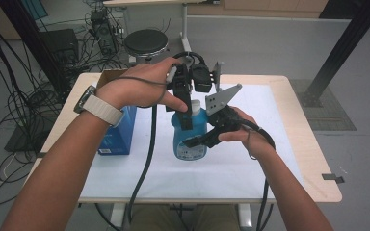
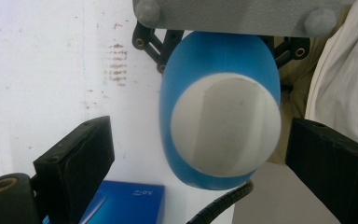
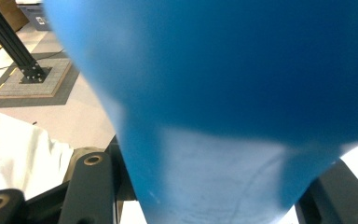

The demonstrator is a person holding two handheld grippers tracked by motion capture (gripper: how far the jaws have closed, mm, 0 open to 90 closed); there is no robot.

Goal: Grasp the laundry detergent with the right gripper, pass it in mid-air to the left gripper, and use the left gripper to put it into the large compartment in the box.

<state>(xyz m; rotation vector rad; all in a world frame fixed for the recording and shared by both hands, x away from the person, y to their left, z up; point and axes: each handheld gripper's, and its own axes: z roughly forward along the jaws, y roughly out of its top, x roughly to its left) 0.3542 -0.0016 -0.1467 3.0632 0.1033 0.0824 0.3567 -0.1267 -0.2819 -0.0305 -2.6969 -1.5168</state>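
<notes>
A: While the right tongs (image 1: 200,139) clamp the bottle (image 1: 190,137) low on its body from 3 o'clock, where does the cap sit?

B: Straight under the left tongs (image 1: 187,113), which hang open above it, jaws apart on either side of the white cap (image 2: 226,123), touching nothing. The bottle stands upright mid-tabletop (image 1: 279,144), long axis vertical, box (image 1: 120,132) at 9 o'clock.

A: So the left is nearer the cap.

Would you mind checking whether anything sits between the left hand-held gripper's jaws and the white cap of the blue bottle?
Nothing visible does. The left hand-held gripper looks straight down on the white cap of the blue bottle, its jaws open on either side with clear gaps. The right hand-held gripper clamps the bottle's body lower down.
</notes>
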